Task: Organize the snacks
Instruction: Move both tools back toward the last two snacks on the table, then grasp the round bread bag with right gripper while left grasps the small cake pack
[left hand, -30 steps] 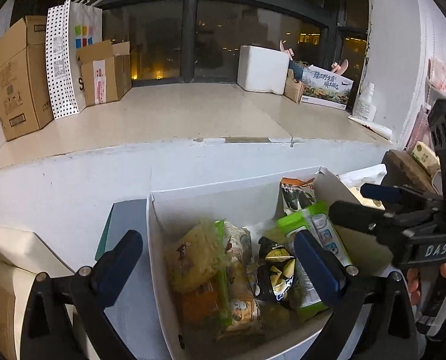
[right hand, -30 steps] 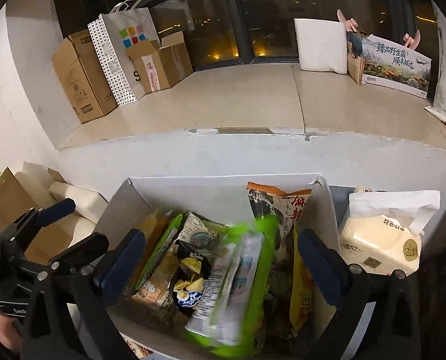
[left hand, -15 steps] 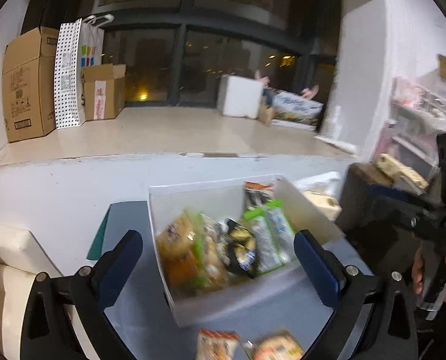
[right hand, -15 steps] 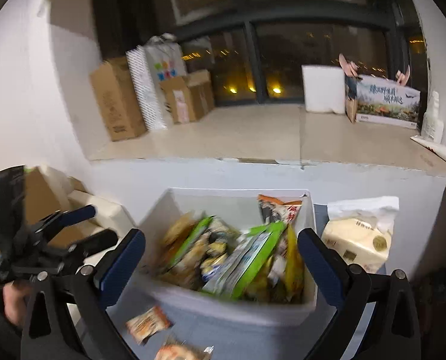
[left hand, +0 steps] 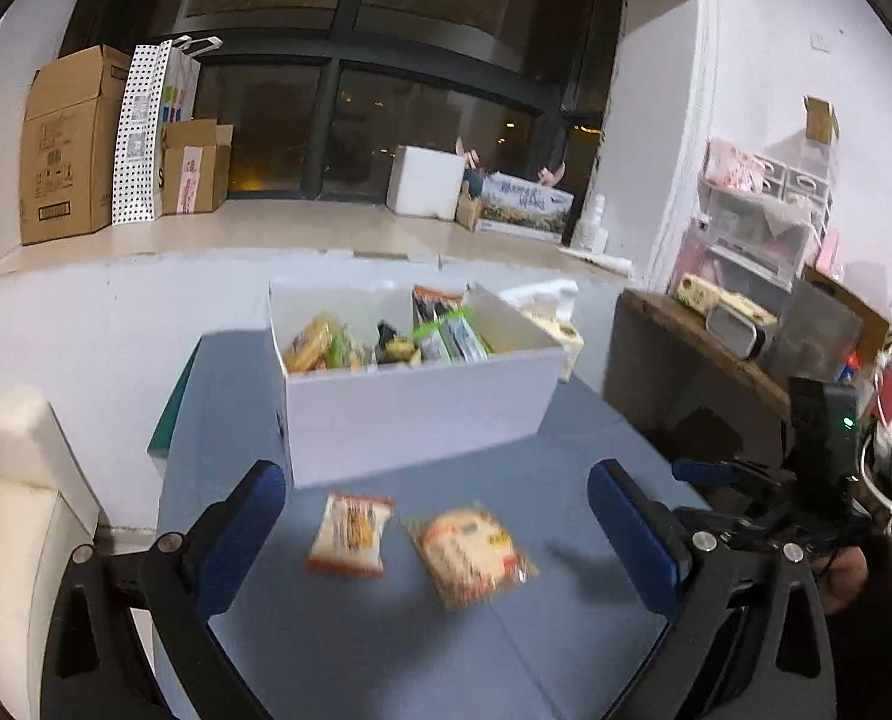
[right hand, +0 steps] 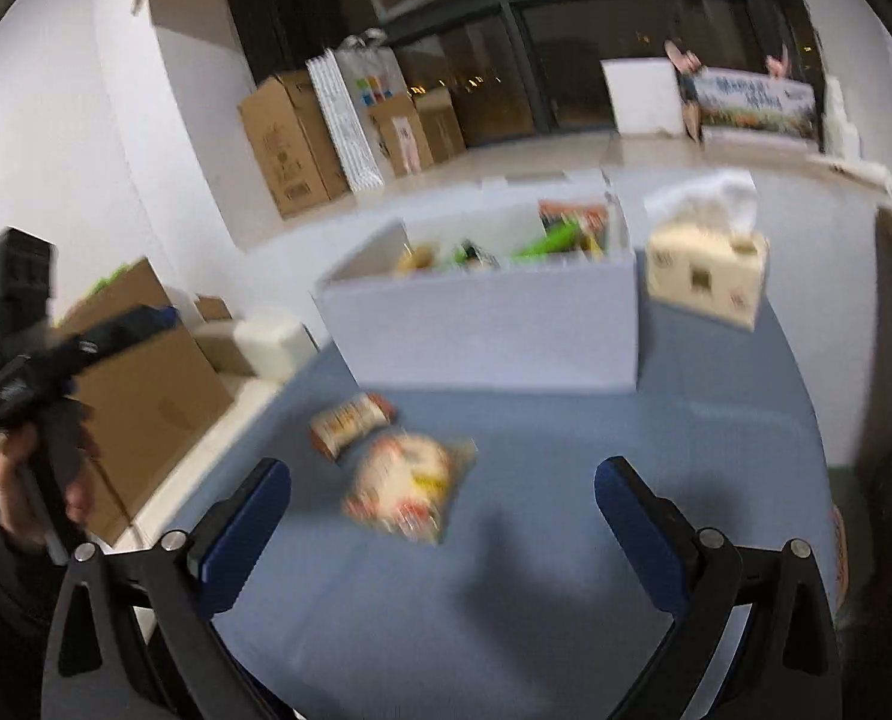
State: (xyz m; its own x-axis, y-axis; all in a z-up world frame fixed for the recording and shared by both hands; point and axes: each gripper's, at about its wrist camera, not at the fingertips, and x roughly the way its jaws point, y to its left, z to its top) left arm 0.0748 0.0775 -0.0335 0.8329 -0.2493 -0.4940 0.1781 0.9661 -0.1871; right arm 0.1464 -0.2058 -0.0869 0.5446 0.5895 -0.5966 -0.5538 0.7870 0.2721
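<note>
A white box (left hand: 422, 408) holding several snack packets stands at the back of a blue table (left hand: 416, 630); it also shows in the right wrist view (right hand: 493, 330). Two loose packets lie in front of it: a small orange-edged packet (left hand: 350, 534) (right hand: 350, 420) and a larger yellowish packet (left hand: 469, 552) (right hand: 407, 486). My left gripper (left hand: 440, 540) is open and empty, above the table just short of the loose packets. My right gripper (right hand: 446, 540) is open and empty, held near the larger packet.
A tissue pack (right hand: 706, 276) stands right of the box. Cardboard boxes (left hand: 68, 144) and a dotted paper bag (left hand: 146, 132) stand on the window ledge. A cluttered wooden desk (left hand: 715, 354) is to the right. A cream sofa (left hand: 8, 510) and brown cartons (right hand: 146, 384) lie left.
Both grippers have pulled back and up from over the box. The box now sits farther away and the two loose packets on the table have come into view.
</note>
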